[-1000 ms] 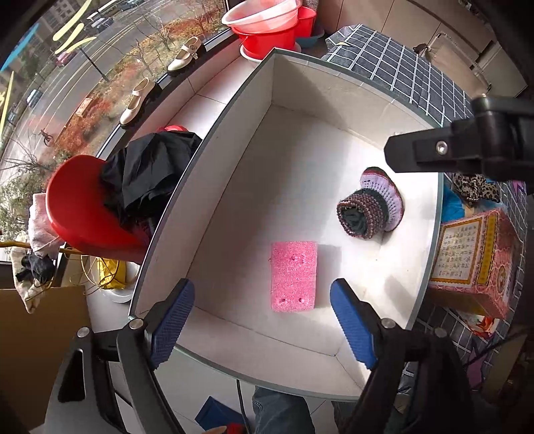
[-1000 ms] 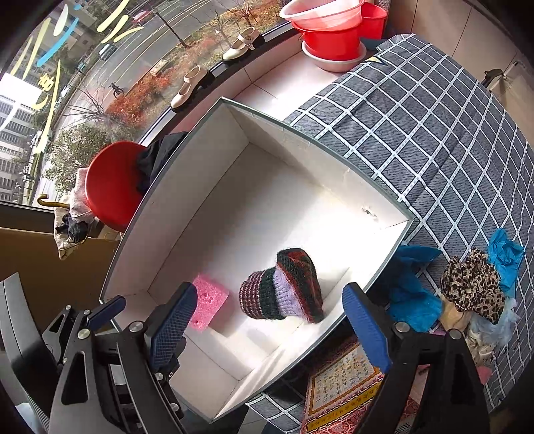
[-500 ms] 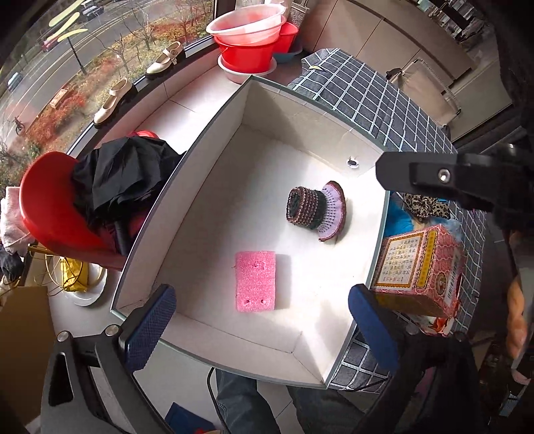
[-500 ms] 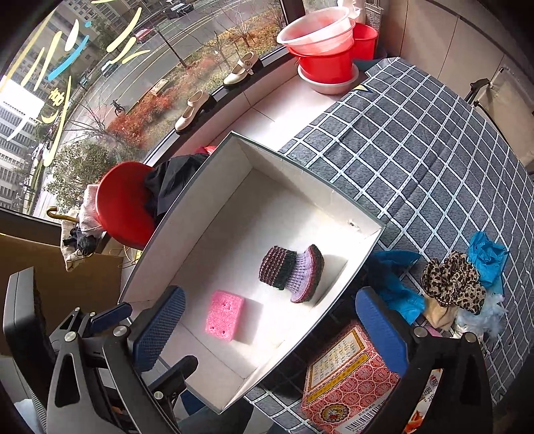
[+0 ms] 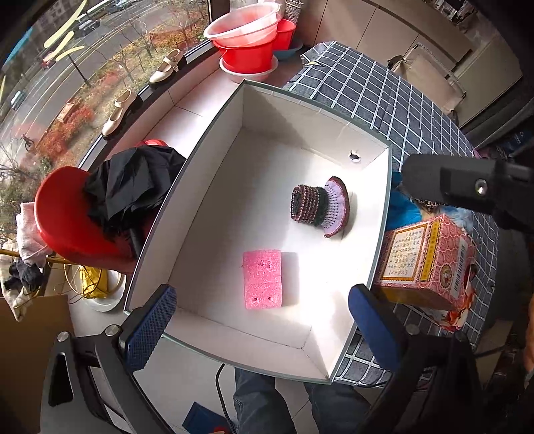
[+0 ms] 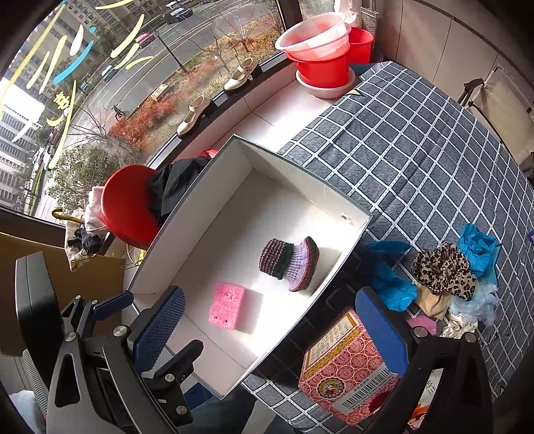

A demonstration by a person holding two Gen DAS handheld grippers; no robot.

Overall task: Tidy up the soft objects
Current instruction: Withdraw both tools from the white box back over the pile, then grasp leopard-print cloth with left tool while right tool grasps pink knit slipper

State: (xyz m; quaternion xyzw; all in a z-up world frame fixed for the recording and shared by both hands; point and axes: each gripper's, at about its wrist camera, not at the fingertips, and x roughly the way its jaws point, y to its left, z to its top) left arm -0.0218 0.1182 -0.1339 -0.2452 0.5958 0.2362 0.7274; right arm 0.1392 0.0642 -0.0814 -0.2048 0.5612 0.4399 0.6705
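I am holding my left gripper over the white box, and its blue fingers are standing wide apart with nothing between them. My right gripper is open wide too, holding nothing. The pink sponge is lying flat in the box, near the knitted hat. More soft things are sitting on the checked cloth beside the box.

Daylight floods through a large curved window onto a pale tiled sill; a grey-and-white checked cloth covers the worktop, beige cabinet doors stand behind, a red plastic chair sits alongside
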